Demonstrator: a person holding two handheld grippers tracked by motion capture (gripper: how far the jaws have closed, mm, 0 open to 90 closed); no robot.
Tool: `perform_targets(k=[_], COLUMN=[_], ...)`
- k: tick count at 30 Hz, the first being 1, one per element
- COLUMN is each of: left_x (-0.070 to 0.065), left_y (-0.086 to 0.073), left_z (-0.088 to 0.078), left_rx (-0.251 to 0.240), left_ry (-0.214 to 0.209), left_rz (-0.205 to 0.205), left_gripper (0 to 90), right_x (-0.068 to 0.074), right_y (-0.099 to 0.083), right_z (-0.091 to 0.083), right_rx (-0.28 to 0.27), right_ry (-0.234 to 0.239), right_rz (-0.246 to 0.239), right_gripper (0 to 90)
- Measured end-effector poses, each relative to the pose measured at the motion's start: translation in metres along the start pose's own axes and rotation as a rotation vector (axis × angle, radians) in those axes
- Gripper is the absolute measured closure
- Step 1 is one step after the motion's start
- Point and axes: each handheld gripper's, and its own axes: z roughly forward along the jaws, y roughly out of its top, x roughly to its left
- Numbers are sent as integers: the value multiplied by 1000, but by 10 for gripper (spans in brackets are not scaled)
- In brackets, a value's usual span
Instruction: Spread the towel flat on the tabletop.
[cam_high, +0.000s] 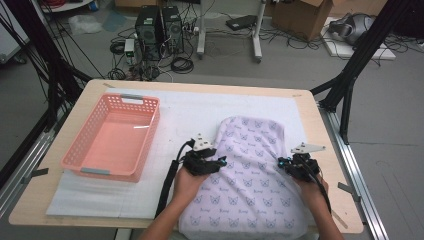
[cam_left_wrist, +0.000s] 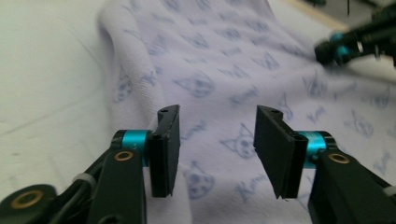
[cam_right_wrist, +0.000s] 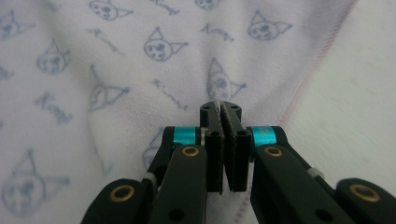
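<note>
Right gripper view — right tool clenched, cloth between its tips unclear; left tool released.

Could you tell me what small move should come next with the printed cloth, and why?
Probably close the left gripper on the cloth's left edge. Its jaws stand open over the fabric with nothing pinched, while the right gripper is shut at the right edge, apparently with fabric between its jaws. With both edges held, the cloth could then be lifted or folded, perhaps for the pink basket.
</note>
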Motion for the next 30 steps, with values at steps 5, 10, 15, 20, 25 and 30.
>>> perform_targets(k=[5,10,15,20,25,30], left_x=[26,49,65,56,44,27], left_y=[11,17,11,13,16,13], left_z=[-14,4,30,52,68,75], left_rx=[-80,-20,24,56,100,112], left_ry=[47,90,162,115,40,-43], left_rz=[-76,-110,-164,-140,-133,-88], left_gripper=[485,593,683,652,529,425], right_x=[-11,-18,-12,-9,-8,-7], right_y=[-23,-30,-25,-23,-22,-22], right_z=[-25,-34,-36,-35,-33,-34], right_rx=[10,-31,-93,-102,-98,-103], right_ry=[-62,-47,-18,2,10,4], right_rz=[-3,64,52,37,36,34], right_gripper=[882,747,688,681,681,680])
